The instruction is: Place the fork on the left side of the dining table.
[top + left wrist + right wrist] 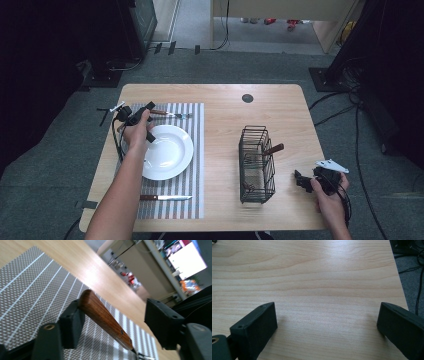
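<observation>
A fork with a wooden handle [167, 114] lies along the far edge of the striped placemat [196, 131]. My left gripper [149, 121] is at its handle end, open. In the left gripper view the brown handle [105, 317] runs between the wide-apart jaws and touches the left one, while the right jaw stands well clear; the gripper [115, 307] is not closed on it. My right gripper [301, 180] rests low over the bare table at the right, and its own view shows it open [327, 312] with nothing between the jaws.
A white plate [172, 152] sits in the middle of the placemat, and a wooden-handled knife [165, 198] lies along its near edge. A black wire basket [242, 165] stands right of centre with a wooden-handled utensil [274, 148] poking out. The wooden table [225, 100] has a dark round hole [247, 98].
</observation>
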Available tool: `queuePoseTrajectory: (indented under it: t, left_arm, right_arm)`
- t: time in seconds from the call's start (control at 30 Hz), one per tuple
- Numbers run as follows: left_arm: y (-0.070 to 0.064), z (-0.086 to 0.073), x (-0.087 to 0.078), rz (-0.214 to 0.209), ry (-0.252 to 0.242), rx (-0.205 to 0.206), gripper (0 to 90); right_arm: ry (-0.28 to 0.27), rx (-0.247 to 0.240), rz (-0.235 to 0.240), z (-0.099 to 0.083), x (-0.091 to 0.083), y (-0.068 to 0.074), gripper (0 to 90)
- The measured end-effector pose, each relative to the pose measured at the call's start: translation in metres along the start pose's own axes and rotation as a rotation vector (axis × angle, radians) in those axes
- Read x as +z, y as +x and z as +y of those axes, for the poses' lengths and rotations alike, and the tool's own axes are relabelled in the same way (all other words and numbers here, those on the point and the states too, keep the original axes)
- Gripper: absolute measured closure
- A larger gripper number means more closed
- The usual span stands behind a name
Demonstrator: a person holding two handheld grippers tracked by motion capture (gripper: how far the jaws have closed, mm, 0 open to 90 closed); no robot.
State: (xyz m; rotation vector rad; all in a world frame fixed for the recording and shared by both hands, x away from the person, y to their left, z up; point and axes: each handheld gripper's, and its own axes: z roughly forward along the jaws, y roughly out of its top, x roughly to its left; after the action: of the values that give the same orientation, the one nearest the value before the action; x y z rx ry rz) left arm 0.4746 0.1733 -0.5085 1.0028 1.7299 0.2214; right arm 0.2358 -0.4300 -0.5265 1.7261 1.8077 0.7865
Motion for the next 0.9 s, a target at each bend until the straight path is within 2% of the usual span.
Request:
queuePoseTrajectory:
  t: [0.07, 0.17, 0.27, 0.3, 0.37, 0.53, 0.63, 0.7, 0.8, 0.9]
  left_arm:
    - [-0.001, 0.001, 0.002, 0.027, 0.011, 0.004, 30.3]
    - [-0.001, 0.002, 0.004, 0.041, 0.035, 0.01, 28.4]
    - [-0.002, 0.003, 0.006, 0.059, 0.058, 0.027, 22.9]
    - [-0.003, 0.004, 0.009, 0.09, 0.088, 0.033, 20.7]
    - [-0.005, 0.005, 0.011, 0.119, 0.114, 0.054, 17.5]
    - [-0.008, 0.006, 0.015, 0.157, 0.146, 0.078, 14.7]
    - [-0.011, 0.008, 0.017, 0.176, 0.172, 0.115, 14.0]
    - [-0.014, 0.008, 0.018, 0.205, 0.195, 0.147, 14.0]
    - [-0.019, 0.008, 0.02, 0.255, 0.242, 0.227, 14.0]
    - [-0.023, 0.007, 0.02, 0.277, 0.276, 0.25, 13.9]
  right_arm:
    - [0.0, 0.0, 0.0, 0.0, 0.0, 0.0, 2.7]
    - [0.0, 0.0, 0.0, 0.0, 0.0, 0.0, 2.7]
    - [0.0, 0.0, 0.0, 0.0, 0.0, 0.0, 2.7]
    - [0.0, 0.0, 0.0, 0.0, 0.0, 0.0, 2.7]
    - [0.0, 0.0, 0.0, 0.0, 0.0, 0.0, 2.7]
    - [0.0, 0.0, 0.0, 0.0, 0.0, 0.0, 2.7]
    - [0.001, 0.001, 0.001, 0.0, 0.0, 0.0, 2.7]
    - [0.001, 0.001, 0.001, 0.0, 0.0, 0.0, 2.7]
    - [0.0, 0.0, 0.001, 0.0, 0.0, 0.0, 2.7]
    - [0.001, 0.001, 0.001, 0.0, 0.0, 0.0, 2.7]
